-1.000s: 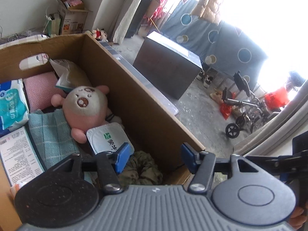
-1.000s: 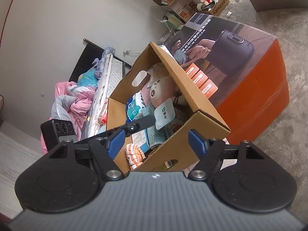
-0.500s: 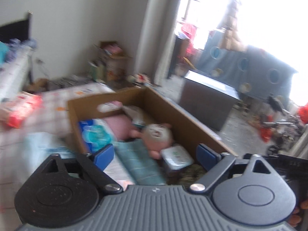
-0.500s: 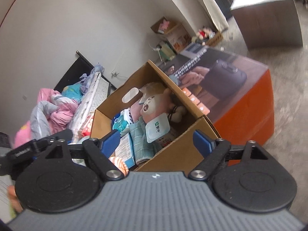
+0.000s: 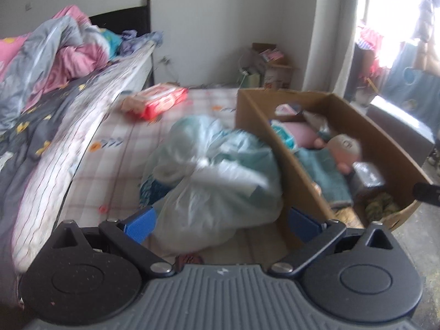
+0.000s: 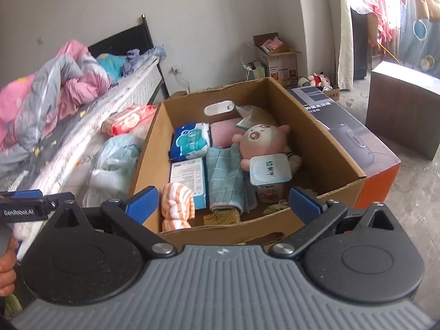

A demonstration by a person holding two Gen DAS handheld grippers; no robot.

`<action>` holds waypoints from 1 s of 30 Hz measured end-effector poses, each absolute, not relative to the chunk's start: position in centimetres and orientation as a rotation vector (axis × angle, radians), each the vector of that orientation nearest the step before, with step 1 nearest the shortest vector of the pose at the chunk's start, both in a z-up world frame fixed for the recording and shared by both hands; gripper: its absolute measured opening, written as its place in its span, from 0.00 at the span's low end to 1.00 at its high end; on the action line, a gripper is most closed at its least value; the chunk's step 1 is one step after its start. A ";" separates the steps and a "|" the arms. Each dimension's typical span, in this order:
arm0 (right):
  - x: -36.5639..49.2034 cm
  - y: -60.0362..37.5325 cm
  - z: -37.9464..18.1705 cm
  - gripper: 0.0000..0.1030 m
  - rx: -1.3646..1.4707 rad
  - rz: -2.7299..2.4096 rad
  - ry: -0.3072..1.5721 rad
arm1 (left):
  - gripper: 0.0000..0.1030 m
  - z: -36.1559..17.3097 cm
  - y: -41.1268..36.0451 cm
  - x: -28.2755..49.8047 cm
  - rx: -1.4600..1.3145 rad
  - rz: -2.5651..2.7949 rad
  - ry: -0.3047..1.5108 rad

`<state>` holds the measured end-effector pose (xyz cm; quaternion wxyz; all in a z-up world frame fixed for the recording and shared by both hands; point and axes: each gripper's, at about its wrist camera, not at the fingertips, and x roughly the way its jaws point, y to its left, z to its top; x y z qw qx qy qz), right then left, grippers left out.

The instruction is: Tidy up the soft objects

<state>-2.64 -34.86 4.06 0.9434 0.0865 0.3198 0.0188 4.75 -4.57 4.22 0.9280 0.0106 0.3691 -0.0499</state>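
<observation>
A cardboard box holds a pink plush doll, a teal towel, a blue tissue pack, an orange-striped cloth and a wipes pack. The box also shows in the left wrist view. A pale plastic bag of soft things lies on the mattress left of the box. My left gripper is open, right in front of this bag. My right gripper is open and empty over the box's near end. The left gripper's side shows at far left in the right wrist view.
A red tissue pack lies on the checked mattress. Bedding is piled on the bed at left. An orange and black carton stands right of the box. A dark cabinet stands beyond it.
My left gripper has swung left, from over the box to facing the plastic bag, and opened wider. My right gripper has risen and now looks down into the box.
</observation>
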 end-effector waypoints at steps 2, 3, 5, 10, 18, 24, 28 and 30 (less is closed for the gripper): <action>-2.6 -33.8 4.0 0.99 0.163 0.040 0.661 | 1.00 3.7 -4.4 4.3 0.037 -0.057 0.775; -2.6 -33.4 3.9 0.99 0.157 0.040 0.666 | 1.00 3.4 -4.2 4.0 0.045 -0.033 0.785; -2.5 -32.5 3.9 0.99 0.143 0.044 0.671 | 1.00 2.9 -4.0 3.9 0.050 -0.001 0.795; -2.4 -30.9 4.3 0.99 0.128 0.076 0.674 | 1.00 2.6 -3.4 3.6 0.053 0.058 0.792; -2.3 -29.0 4.2 0.99 0.071 0.032 0.640 | 1.00 2.1 -2.3 3.8 -0.009 0.072 0.843; -2.0 -28.1 4.0 0.99 0.020 0.014 0.676 | 1.00 2.6 -2.2 3.7 -0.052 0.060 0.851; -1.5 -27.1 3.4 0.99 -0.006 0.084 0.773 | 1.00 2.9 -3.0 3.3 -0.048 0.031 0.848; -1.4 -26.7 3.1 0.99 -0.003 0.116 0.805 | 1.00 3.0 -3.4 3.3 -0.043 0.018 0.853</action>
